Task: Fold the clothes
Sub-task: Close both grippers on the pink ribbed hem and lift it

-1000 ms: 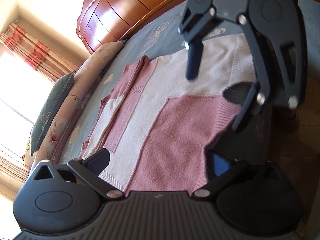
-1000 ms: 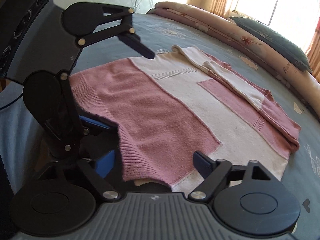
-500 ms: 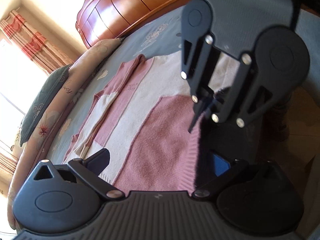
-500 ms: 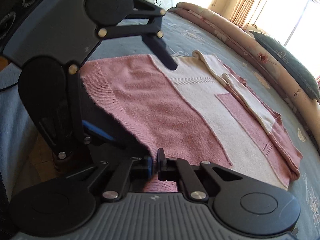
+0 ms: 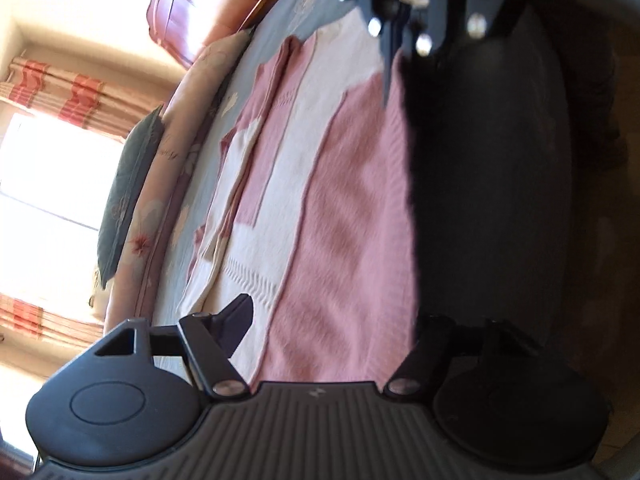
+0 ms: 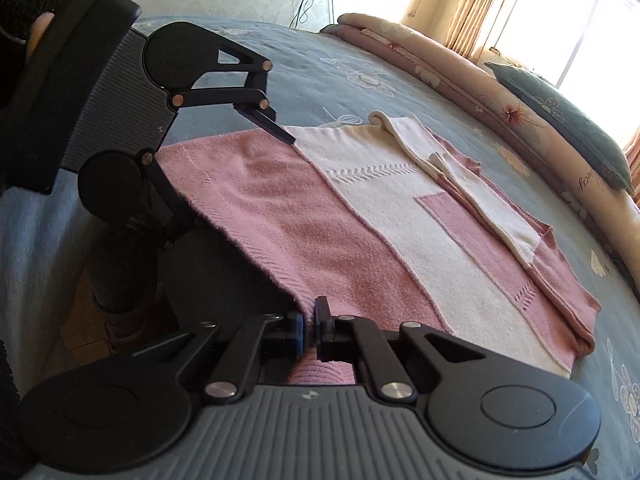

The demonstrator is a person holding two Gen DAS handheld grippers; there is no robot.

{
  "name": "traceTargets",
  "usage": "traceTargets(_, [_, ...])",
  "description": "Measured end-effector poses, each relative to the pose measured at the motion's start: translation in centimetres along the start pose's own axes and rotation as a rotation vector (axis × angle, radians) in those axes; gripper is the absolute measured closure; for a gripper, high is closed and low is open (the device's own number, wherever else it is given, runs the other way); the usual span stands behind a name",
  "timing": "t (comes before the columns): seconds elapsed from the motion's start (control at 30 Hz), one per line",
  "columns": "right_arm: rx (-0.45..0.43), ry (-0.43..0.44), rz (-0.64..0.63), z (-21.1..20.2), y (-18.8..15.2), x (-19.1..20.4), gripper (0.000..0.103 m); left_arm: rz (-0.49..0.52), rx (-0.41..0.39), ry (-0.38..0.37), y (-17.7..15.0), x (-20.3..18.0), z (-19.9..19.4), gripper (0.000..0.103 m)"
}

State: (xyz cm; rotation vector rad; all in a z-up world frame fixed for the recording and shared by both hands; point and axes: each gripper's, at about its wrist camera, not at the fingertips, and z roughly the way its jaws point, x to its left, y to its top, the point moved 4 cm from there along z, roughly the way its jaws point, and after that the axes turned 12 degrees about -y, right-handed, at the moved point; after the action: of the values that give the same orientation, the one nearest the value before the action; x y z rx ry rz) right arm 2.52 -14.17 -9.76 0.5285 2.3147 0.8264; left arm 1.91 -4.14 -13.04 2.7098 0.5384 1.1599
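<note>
A pink and cream knit sweater lies flat on the bed, its sleeve folded across the far side. My right gripper is shut on the pink ribbed hem at the near corner and holds it slightly raised; in the left wrist view this right gripper is at the top. My left gripper straddles the other hem corner. Its jaws are closing, one finger above the knit and the other below the edge, with a gap left.
The blue flowered bedspread surrounds the sweater. A rolled floral quilt and a dark pillow line the far side. A wooden headboard stands at the head. The bed edge and floor lie just beside the hem.
The right gripper closed on the hem corner and has stayed there. The left gripper came down to the other hem corner and its jaws have narrowed around the edge.
</note>
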Motion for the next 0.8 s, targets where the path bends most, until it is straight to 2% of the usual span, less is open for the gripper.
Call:
traceTargets(0.07, [0.000, -0.008, -0.004, 0.1, -0.1, 0.2, 0.097, -0.042, 0.018, -0.023, -0.3, 0.5, 0.1, 0.076])
traceTargets(0.13, [0.001, -0.025, -0.007, 0.2, -0.2, 0.3, 0.094, -0.072, 0.018, -0.042, -0.2, 0.8, -0.1, 0.089])
traceTargets(0.17, [0.000, -0.039, -0.009, 0.3, -0.2, 0.4, 0.088, -0.086, 0.018, -0.052, -0.1, 0.9, -0.2, 0.092])
traceTargets(0.4, [0.015, -0.173, -0.106, 1.1, -1.5, 1.3, 0.062, -0.158, -0.013, -0.059, 0.2, 2.4, -1.1, 0.092])
traceTargets(0.47, [0.017, -0.196, -0.140, 1.0, -1.9, 1.7, 0.061, -0.178, -0.020, -0.061, 0.2, 2.8, -1.3, 0.092])
traceTargets(0.7, [-0.029, -0.212, -0.128, 1.4, -0.5, 3.0, 0.059, -0.243, -0.032, -0.076, 0.1, 4.2, -1.5, 0.092])
traceTargets(0.8, [-0.002, -0.282, -0.160, 2.5, -0.3, 3.2, 0.059, -0.259, -0.040, -0.075, 0.0, 4.6, -1.8, 0.092])
